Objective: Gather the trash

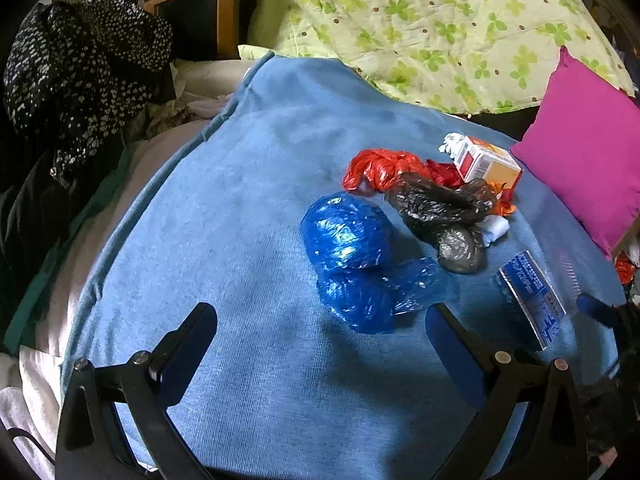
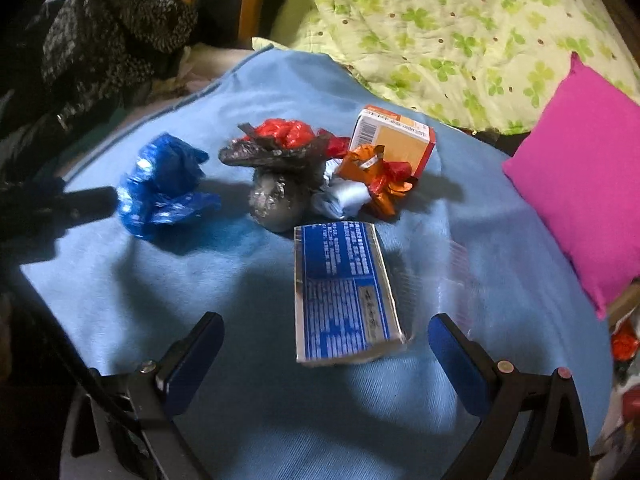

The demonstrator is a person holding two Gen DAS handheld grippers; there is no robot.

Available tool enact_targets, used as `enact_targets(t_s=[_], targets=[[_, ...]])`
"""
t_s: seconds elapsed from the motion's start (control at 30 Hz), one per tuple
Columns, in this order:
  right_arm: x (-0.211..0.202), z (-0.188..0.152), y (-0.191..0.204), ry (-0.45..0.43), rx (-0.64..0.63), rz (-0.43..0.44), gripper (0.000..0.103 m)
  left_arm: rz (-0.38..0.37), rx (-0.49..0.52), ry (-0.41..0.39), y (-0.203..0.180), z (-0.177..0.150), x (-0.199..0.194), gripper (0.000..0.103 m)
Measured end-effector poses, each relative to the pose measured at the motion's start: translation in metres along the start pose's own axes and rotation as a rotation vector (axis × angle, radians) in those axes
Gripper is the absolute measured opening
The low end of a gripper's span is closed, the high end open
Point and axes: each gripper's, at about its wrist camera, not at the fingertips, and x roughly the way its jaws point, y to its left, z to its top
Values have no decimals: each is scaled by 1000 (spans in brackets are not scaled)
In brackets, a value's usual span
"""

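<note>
Trash lies in a pile on a blue blanket (image 1: 240,208). A crumpled blue plastic bag (image 1: 352,260) lies just ahead of my left gripper (image 1: 320,336), which is open and empty. Behind it are a black bag (image 1: 444,208), a red bag (image 1: 380,168) and an orange-and-white carton (image 1: 488,164). A blue printed box (image 2: 340,292) lies between the open jaws of my right gripper (image 2: 326,344), which holds nothing. The right wrist view also shows the blue bag (image 2: 164,188), black bag (image 2: 276,176), carton (image 2: 392,140) and an orange wrapper (image 2: 372,180).
A magenta pillow (image 1: 588,164) sits at the blanket's right edge. A green clover-print quilt (image 1: 440,24) lies behind. A black-and-white spotted garment (image 1: 80,72) is heaped at the left, with a wooden cabinet (image 1: 200,12) beyond.
</note>
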Motion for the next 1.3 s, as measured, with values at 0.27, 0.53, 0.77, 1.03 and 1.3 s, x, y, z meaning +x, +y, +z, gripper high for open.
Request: enact_targets(t_s=[0.27,0.53,0.77,1.03,1.3], targets=[[16,4,-25,-3,63,-13,102,-17,-8,26,2,-1,15,103],[6,4,-64,-65,220,66,61,-38,-31,40,4,-1,23,103],[-14,-1,-90,-144,338,162,78,-59,-43,44,7,-1,26,103],[-9,-10,-118,-20,414,187,80,-74,-46,48,6,-1,27,103],[34,-8,-110,52,437,361,78,-77,-44,51,6,-2,28,103]])
